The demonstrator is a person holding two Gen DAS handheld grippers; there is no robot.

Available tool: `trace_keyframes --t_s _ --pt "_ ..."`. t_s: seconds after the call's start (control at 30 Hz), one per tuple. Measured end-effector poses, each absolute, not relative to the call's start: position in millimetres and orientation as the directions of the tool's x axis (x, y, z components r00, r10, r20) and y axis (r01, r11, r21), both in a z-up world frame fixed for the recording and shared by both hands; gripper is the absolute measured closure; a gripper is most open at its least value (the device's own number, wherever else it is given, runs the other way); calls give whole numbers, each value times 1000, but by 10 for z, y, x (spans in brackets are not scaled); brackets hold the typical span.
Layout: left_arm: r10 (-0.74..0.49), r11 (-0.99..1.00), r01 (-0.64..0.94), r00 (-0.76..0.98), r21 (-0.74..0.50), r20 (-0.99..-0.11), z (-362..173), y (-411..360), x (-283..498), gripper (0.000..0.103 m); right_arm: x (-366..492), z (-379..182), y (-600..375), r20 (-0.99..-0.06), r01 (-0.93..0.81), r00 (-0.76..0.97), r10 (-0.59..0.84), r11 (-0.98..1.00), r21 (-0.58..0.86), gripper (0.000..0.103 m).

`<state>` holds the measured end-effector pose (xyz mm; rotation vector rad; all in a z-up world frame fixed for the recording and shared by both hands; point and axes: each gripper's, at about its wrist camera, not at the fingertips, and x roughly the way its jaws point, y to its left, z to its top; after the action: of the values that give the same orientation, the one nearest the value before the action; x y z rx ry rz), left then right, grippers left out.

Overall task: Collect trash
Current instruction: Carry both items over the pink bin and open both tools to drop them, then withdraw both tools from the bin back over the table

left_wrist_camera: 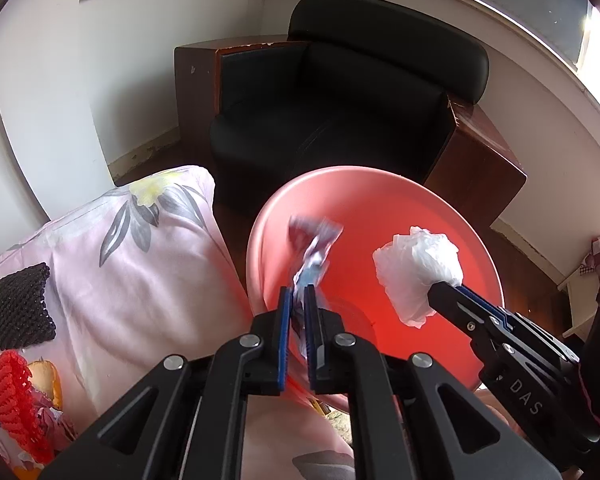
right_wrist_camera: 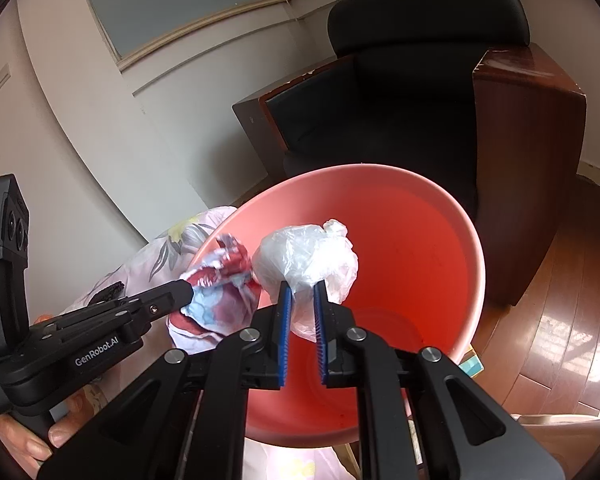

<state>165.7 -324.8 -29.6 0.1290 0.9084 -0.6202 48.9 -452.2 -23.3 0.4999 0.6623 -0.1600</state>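
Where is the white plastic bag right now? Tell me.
The white plastic bag is pinched in the right gripper over the open pink bucket, just right of the crumpled wrapper held by the left gripper.

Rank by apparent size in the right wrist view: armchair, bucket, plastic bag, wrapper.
1. Armchair and bucket: similar in frame; the bucket is nearer, so unranked.
2. Plastic bag and wrapper: close in size; the wrapper is blurred and partly hidden, so unranked.

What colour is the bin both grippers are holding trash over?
The bin is salmon pink, glowing red-orange inside; clearest in the right wrist view.
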Motion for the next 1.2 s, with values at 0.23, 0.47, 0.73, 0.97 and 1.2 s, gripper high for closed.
trace_keyframes --t_s 0.23,0.47,0.73,0.97,1.2 --pt "-438 830 540 474 -140 -764 -249 -3225 1638 76 473 -232 -4557 -624 310 781 13 860 405 72" --pt "-438 835 534 498 -133 -749 -144 -3131 1596 67 455 -200 -4543 -619 300 785 25 859 415 64" --pt "-444 843 520 527 -139 -724 11 -2962 1533 66 387 -121 -4504 -604 279 796 43 859 428 57" --pt "-454 849 507 559 -148 -694 201 -2731 1415 66 267 72 -4410 -573 262 819 29 870 419 57" --pt "-462 856 492 587 -160 -665 396 -2405 1232 64 150 202 -4225 -549 221 834 52 881 419 57"
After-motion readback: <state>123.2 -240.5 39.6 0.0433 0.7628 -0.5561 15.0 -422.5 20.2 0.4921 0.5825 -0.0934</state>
